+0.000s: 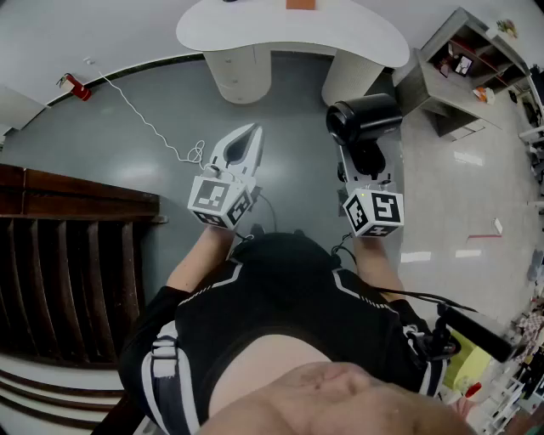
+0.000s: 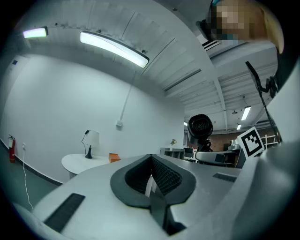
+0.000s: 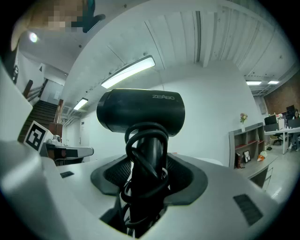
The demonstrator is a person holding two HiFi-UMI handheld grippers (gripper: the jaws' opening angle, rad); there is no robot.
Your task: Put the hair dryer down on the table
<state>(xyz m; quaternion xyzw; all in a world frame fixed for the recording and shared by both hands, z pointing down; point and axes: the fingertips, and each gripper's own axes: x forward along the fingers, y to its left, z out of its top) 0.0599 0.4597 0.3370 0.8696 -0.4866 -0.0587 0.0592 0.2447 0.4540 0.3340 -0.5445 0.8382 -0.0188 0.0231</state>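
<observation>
Reading perhaps ZEABO, hair dryer fills right gripper.

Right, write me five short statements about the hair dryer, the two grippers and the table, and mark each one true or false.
1. The right gripper grips the hair dryer by its handle. True.
2. The hair dryer lies on the white table. False: it is held up in the right gripper, over the floor in front of the table.
3. The left gripper has its fingers together with nothing between them. True.
4. The dryer's cord hangs loose to the floor. False: it is wound around the handle.
5. The hair dryer is white. False: it is black.
</observation>
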